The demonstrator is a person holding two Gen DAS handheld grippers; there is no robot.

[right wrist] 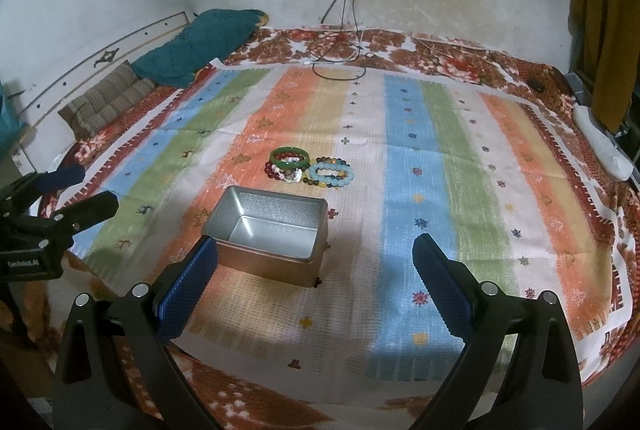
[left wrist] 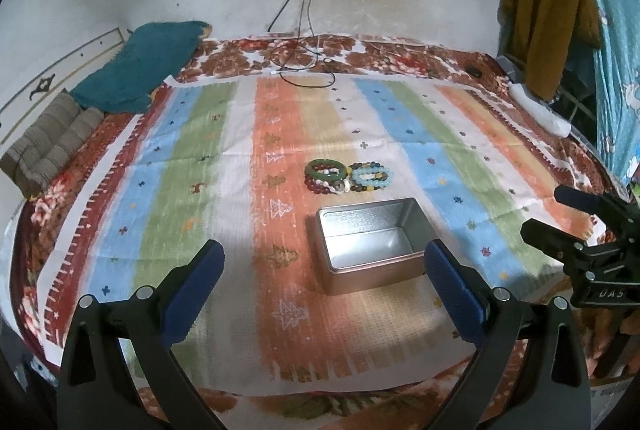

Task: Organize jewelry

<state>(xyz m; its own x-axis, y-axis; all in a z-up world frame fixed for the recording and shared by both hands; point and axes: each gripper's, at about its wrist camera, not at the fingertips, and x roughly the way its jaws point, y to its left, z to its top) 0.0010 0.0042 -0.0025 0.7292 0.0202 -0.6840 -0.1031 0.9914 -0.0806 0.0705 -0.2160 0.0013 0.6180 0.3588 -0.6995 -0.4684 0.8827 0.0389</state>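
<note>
An open, empty silver metal tin (left wrist: 370, 242) stands on the striped cloth; it also shows in the right wrist view (right wrist: 270, 236). Just behind it lies a pile of bracelets: a green bangle (left wrist: 326, 168) on dark red beads, and light blue beads (left wrist: 370, 175) on mixed-colour beads. The pile also shows in the right wrist view (right wrist: 310, 170). My left gripper (left wrist: 324, 266) is open and empty, hovering in front of the tin. My right gripper (right wrist: 314, 262) is open and empty, to the tin's right and nearer the bed's front edge.
The striped cloth (left wrist: 200, 158) covers a floral blanket on a bed. A teal pillow (left wrist: 140, 70) and a striped cushion (left wrist: 52, 142) lie at the back left. Cables (left wrist: 304, 66) trail from a wall socket. A white object (right wrist: 600, 144) lies at the right edge.
</note>
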